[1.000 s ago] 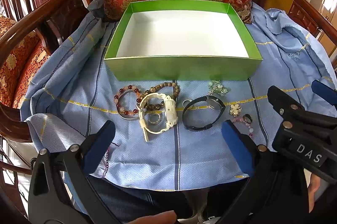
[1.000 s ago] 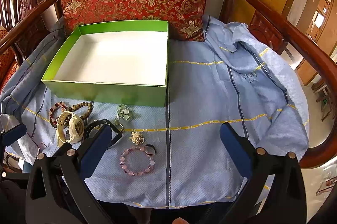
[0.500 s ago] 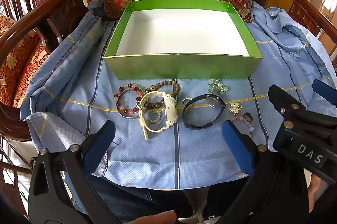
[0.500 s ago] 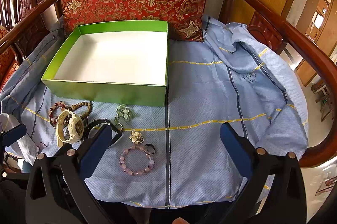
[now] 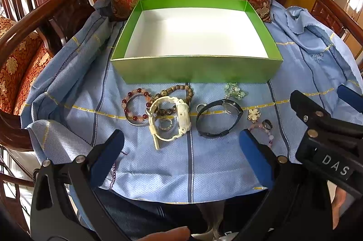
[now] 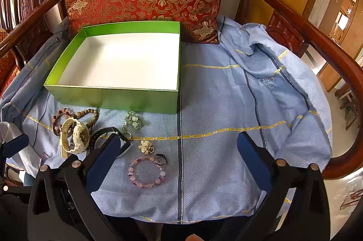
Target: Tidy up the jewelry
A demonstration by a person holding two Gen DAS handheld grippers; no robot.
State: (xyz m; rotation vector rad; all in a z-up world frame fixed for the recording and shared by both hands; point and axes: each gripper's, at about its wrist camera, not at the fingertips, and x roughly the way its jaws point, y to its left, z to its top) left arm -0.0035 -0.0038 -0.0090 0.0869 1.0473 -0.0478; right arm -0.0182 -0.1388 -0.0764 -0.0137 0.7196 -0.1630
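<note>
Seen along the left gripper point(image 5: 180, 135), the open green cardboard box with a white inside point(image 5: 197, 71) now sits slightly higher and farther ahead of the jaws than a second ago, its near wall having crept away from them. The cream plastic wristwatch point(image 5: 182, 114) lying just ahead of the jaws has drifted a little toward the left jaw. Along the right gripper point(image 6: 178, 140), the pink beaded bracelet point(image 6: 131, 170) between the jaws has edged only a hair toward the left jaw.
</note>
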